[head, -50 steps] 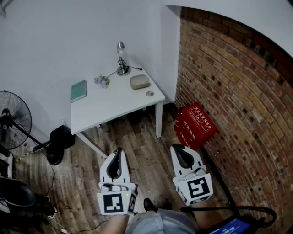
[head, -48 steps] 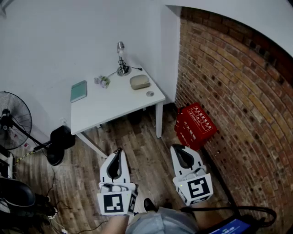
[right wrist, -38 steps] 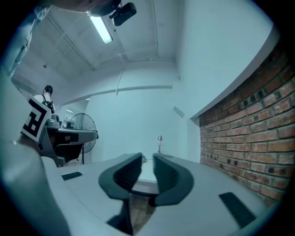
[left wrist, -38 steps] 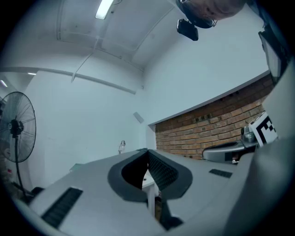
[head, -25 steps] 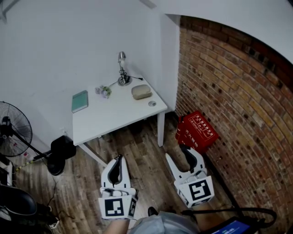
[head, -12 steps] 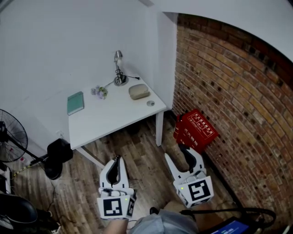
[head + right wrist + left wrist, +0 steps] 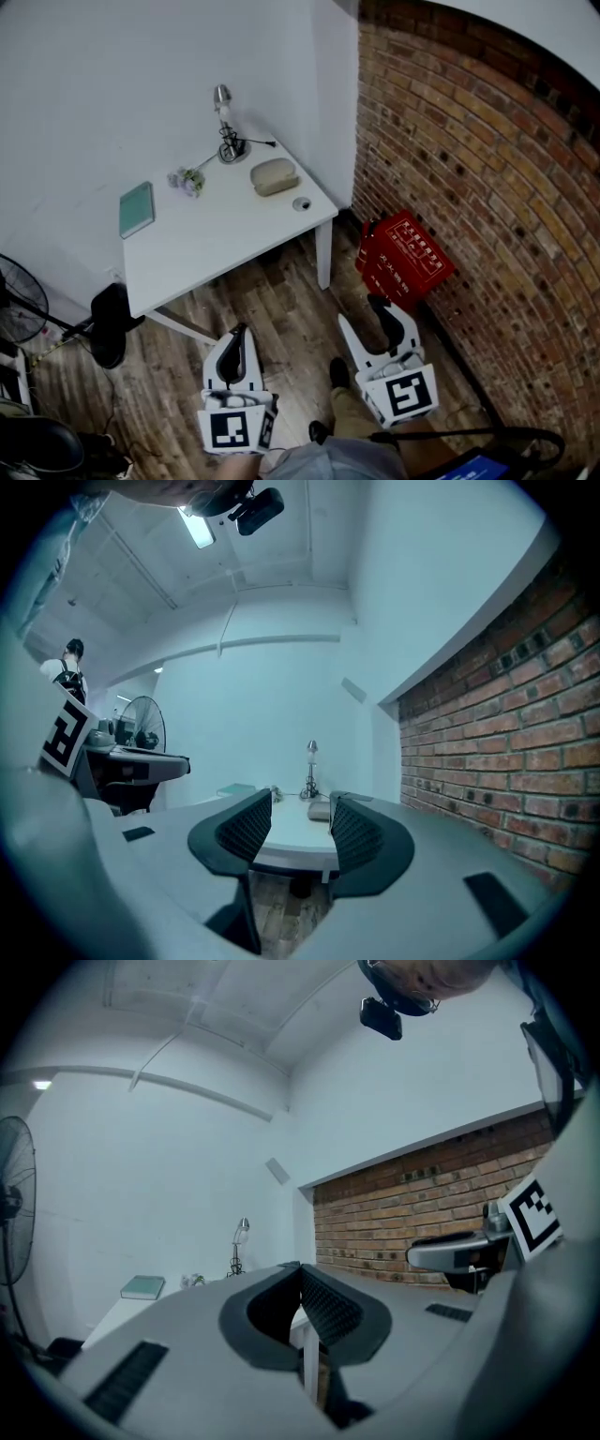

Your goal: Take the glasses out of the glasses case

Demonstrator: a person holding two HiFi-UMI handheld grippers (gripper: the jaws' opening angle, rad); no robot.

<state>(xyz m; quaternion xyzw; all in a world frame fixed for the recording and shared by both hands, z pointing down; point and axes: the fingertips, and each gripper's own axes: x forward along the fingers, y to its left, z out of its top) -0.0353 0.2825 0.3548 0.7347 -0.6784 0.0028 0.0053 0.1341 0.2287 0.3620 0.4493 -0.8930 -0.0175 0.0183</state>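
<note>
Approach step, judging by the layout, with both grippers low over the wooden floor (image 7: 281, 300) and well short of the surface (image 7: 216, 244).

Left gripper (image 7: 241, 330): jaws pressed together, nothing between them. Right gripper (image 7: 364, 314): jaws apart and empty, only the near edge of the surface visible through the gap.

Glasses case (image 7: 273, 176): tan, oval, apparently closed, lying on the surface far ahead of both pairs of jaws, roughly in line with the right jaws and off to the right of the left ones. Glasses not visible, presumably inside. Hinge side unreadable from this far off.

Around the case:
- Desk lamp (image 7: 225, 122) just beyond it, cable trailing close by.
- Small round object (image 7: 301, 203) on the near side, between the case and the right jaws.
- Flower sprig (image 7: 186, 179) and green book (image 7: 136, 208) further left, ahead of the left jaws.
- Red crate (image 7: 405, 258) on the floor, ahead of and right of the right jaws.

To do this well:
- Close the distance first, keeping the right gripper clear of the crate.
- Lift both grippers above the level of the surface before reaching in, to avoid its edge.
- Part the left jaws before arrival.
- Come at the case from the near side, past the round object and short of the lamp cable.
- Likely best to pin the base with one pair of jaws and lift the lid with the other, gently, to stop a smooth case sliding away.
</note>
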